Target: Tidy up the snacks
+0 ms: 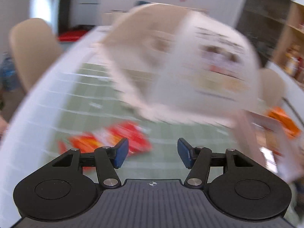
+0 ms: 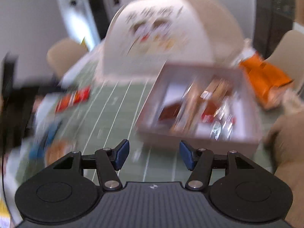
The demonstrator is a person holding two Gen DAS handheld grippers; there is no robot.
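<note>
From the left wrist, the left gripper (image 1: 153, 153) has its jaws spread wide with nothing between them, hanging over the green gridded mat (image 1: 91, 95) on the tabletop. A red snack packet (image 1: 110, 138) lies flat on the mat just ahead of the left finger. Behind it stands a big white bag (image 1: 190, 66) with printed pictures, and at the right edge an orange packet (image 1: 285, 121) shows beside the corner of a box. Everything is smeared by motion, so a lunge at the red packet from here could land off-centre: the jaws might only catch a corner, or push the flat packet along the mat instead of lifting it.

From the right wrist, the right gripper (image 2: 154, 154) also has its jaws apart and empty, close to the near wall of the shallow snack box (image 2: 199, 102), which already holds several wrapped snacks. The white bag rises behind the box, the orange packet lies to its right, and the red packet sits well off to the left, next to what is probably the other gripper, too blurred to be sure. A careless sweep here could knock the box wall and shift it, or tip the bag.
</note>
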